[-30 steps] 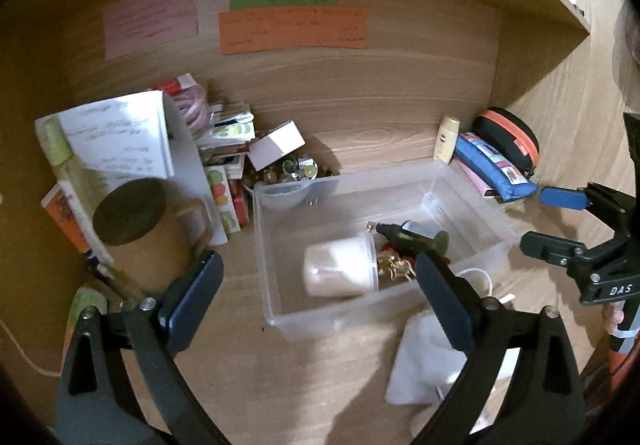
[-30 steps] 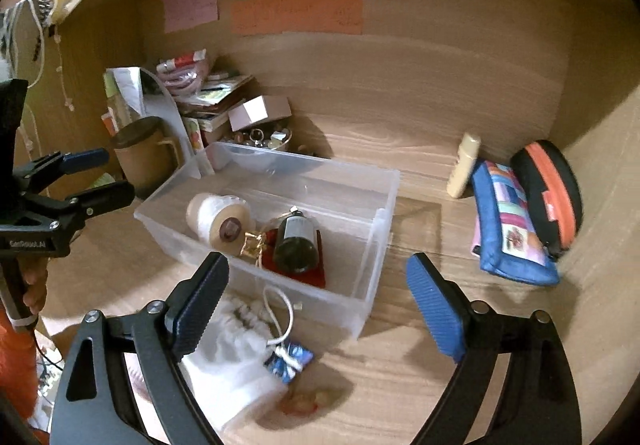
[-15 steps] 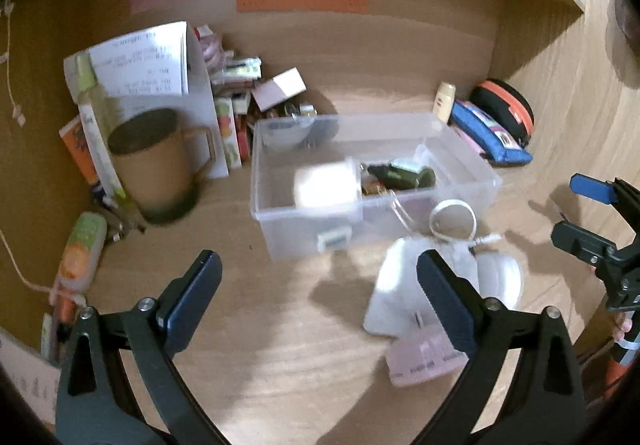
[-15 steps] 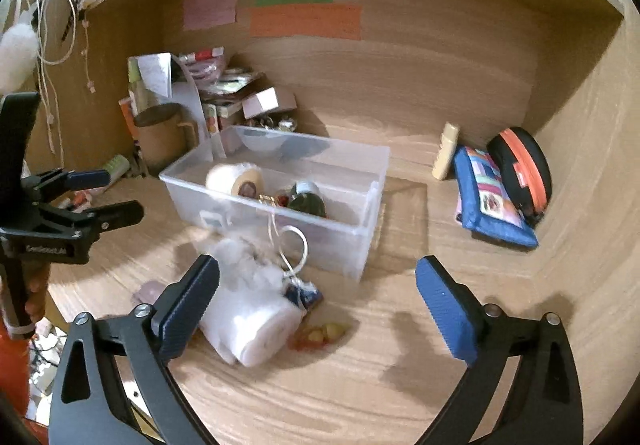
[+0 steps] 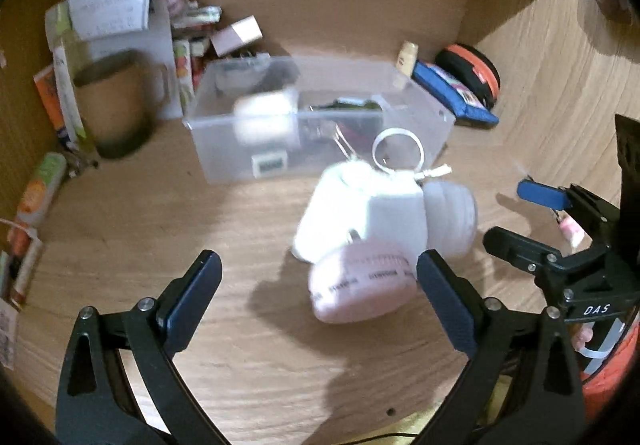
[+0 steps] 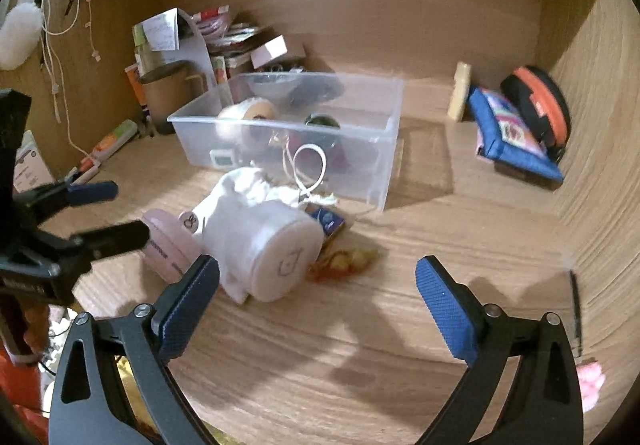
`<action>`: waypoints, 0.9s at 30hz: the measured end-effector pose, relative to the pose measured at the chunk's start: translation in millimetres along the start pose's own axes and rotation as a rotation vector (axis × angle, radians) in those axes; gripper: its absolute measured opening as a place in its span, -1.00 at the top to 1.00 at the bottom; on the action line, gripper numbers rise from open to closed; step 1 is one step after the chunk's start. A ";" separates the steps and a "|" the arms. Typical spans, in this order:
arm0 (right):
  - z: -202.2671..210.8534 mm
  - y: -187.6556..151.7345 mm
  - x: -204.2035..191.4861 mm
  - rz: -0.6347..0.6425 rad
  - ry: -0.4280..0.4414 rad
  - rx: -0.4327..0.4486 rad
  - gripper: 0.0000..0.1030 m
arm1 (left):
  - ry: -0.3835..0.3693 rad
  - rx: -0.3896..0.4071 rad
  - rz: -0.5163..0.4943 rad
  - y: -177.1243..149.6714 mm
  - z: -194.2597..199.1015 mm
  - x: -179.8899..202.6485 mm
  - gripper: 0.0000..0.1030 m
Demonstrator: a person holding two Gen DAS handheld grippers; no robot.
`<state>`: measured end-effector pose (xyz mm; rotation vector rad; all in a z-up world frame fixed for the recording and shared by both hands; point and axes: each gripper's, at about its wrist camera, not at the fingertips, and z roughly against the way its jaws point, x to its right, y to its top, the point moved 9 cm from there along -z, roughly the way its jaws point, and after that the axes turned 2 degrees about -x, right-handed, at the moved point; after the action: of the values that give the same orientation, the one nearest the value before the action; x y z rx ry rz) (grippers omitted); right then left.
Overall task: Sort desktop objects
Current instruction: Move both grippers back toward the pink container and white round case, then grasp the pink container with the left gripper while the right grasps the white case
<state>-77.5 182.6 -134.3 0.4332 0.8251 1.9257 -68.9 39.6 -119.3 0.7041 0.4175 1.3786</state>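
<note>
Both grippers have drawn back and lower from the clear plastic bin [image 6: 384, 113], which stands mid-desk on the wooden desk [image 6: 460, 229]. A white cloth-wrapped bundle [image 6: 256, 233] lies just before it. The left gripper [image 5: 318, 299] and right gripper [image 6: 318, 303] gape, holding nothing.
</note>
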 end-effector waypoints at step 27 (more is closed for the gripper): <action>-62.5 6.2 -34.2 0.160 0.264 -0.139 -0.86 | 0.025 -0.054 0.157 -16.7 -34.6 -17.1 -0.85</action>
<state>-103.1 127.9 -172.7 0.1659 0.8377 2.2052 -81.9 29.5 -158.1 0.6871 0.3491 1.5421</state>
